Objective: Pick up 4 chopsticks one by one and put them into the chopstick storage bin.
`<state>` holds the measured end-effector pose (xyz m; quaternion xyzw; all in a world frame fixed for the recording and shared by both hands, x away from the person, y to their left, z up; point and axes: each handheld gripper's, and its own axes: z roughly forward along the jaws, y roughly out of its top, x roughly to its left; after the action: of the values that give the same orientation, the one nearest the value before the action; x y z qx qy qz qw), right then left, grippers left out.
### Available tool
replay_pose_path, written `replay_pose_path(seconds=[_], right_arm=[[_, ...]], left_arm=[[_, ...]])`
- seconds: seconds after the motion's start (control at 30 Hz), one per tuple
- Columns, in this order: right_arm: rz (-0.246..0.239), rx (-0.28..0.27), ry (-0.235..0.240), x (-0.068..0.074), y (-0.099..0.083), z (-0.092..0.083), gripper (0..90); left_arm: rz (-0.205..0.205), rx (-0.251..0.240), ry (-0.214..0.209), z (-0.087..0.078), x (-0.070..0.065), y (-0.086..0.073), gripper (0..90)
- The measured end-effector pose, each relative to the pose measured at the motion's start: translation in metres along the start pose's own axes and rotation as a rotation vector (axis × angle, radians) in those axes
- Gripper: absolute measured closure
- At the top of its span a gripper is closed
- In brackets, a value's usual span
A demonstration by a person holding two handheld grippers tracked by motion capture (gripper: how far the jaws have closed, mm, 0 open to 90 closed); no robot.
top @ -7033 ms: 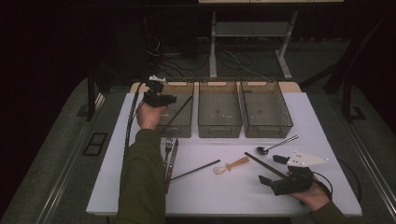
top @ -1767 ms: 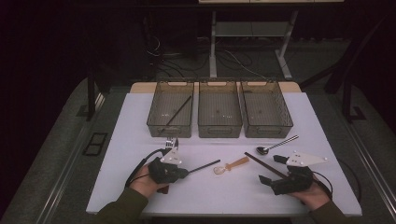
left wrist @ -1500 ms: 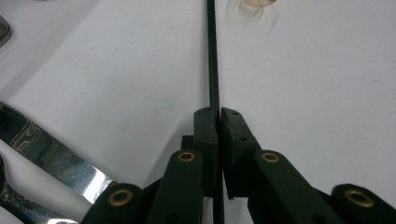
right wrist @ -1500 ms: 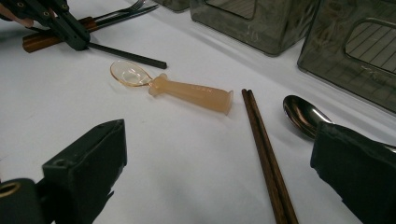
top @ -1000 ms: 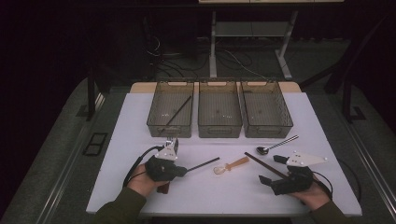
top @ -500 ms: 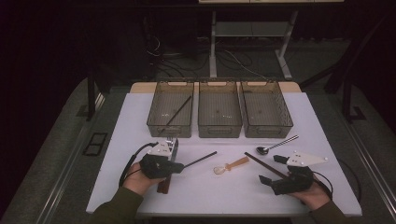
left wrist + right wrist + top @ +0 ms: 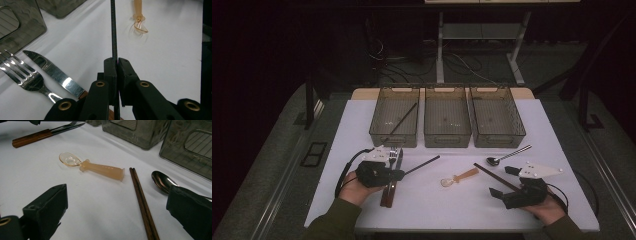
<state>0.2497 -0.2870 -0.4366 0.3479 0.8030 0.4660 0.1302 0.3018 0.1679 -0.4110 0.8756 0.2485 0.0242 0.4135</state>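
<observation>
My left gripper (image 7: 401,174) (image 7: 117,62) is shut on a thin black chopstick (image 7: 424,163) (image 7: 113,30), which sticks out to the right, just above the white table. Beneath it lie a fork (image 7: 392,152) (image 7: 22,75) and a wooden-handled knife (image 7: 388,192) (image 7: 50,72). A matching black chopstick (image 7: 404,119) lies in the left bin (image 7: 382,132). At the front right, my right gripper (image 7: 503,181) (image 7: 117,212) rests open with nothing between its jaws. Before it lie a pair of brown chopsticks (image 7: 492,176) (image 7: 142,200).
An amber plastic spoon (image 7: 459,177) (image 7: 100,167) (image 7: 138,17) lies mid-table. A metal spoon (image 7: 507,156) (image 7: 161,181) sits right of it. The middle bin (image 7: 447,134) and right bin (image 7: 499,136) stand at the back.
My left gripper has moved left and risen a little with the black chopstick in it. Seven seconds ago it was at the left bin. The right gripper has kept still.
</observation>
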Motion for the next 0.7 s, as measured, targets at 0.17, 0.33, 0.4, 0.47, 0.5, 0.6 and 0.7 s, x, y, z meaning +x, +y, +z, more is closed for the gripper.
replay_pose_path(seconds=[0.17, 0.33, 0.4, 0.47, 0.5, 0.6, 0.7], right_arm=[[0.000, 0.001, -0.001, 0.000, 0.000, 0.000, 3.9], [-0.001, 0.002, -0.001, 0.000, 0.000, 0.001, 3.9], [-0.001, 0.002, 0.000, 0.000, 0.000, 0.001, 3.9], [0.000, 0.003, -0.001, 0.000, 0.000, 0.001, 3.9], [0.000, 0.004, -0.001, 0.000, 0.000, 0.001, 3.9], [-0.001, 0.003, -0.002, 0.000, 0.000, 0.001, 3.9], [0.000, 0.003, -0.003, -0.001, 0.000, 0.001, 3.9]], left_arm=[[-0.007, -0.008, 0.013, -0.004, 0.005, 0.002, 84.9], [-0.010, -0.030, 0.035, -0.010, 0.009, 0.004, 84.9], [-0.009, -0.035, 0.043, -0.012, 0.011, 0.005, 84.9], [-0.015, -0.045, 0.049, -0.014, 0.013, 0.005, 84.9], [-0.017, -0.045, 0.053, -0.015, 0.015, 0.006, 84.9], [-0.019, -0.058, 0.058, -0.018, 0.017, 0.008, 84.9], [-0.021, -0.070, 0.064, -0.021, 0.018, 0.011, 84.9]])
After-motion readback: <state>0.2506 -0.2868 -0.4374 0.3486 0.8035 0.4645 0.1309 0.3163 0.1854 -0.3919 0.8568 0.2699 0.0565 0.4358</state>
